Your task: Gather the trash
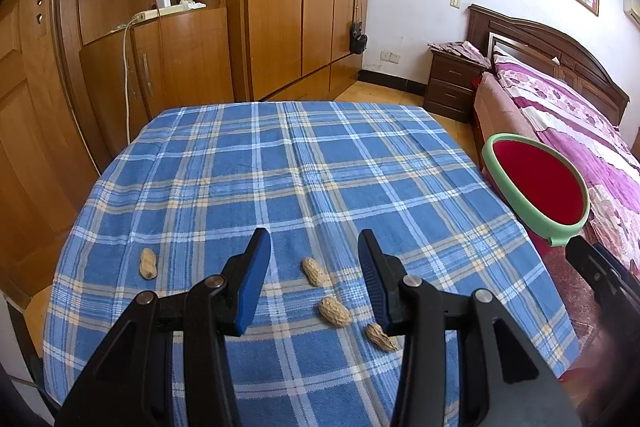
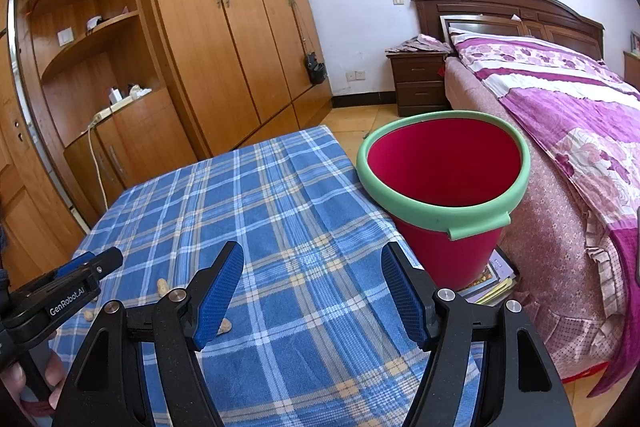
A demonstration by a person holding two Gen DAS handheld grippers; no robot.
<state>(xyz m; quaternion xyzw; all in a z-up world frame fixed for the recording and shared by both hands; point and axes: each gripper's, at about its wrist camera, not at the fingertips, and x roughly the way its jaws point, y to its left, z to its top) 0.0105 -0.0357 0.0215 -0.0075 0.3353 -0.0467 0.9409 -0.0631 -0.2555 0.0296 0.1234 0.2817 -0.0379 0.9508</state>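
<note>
Blue-padded left gripper [image 1: 314, 243] and right gripper [image 2: 312, 259] — both parted, empty — above peanuts [image 1: 334, 311].

Home bedroom, made bed [image 2: 560, 115], wooden wardrobe [image 2: 224, 27], nightstand [image 2: 420, 83]

The far half of the bench [image 1: 280, 155] is bare and wide. The red bucket [image 2: 444, 187] stands just beside its right edge, with the bed [image 2: 560, 131] behind.

I'm getting bright, even daylight, soft shadows, sharp focus; fisheye bends edges, corners go black.
</note>
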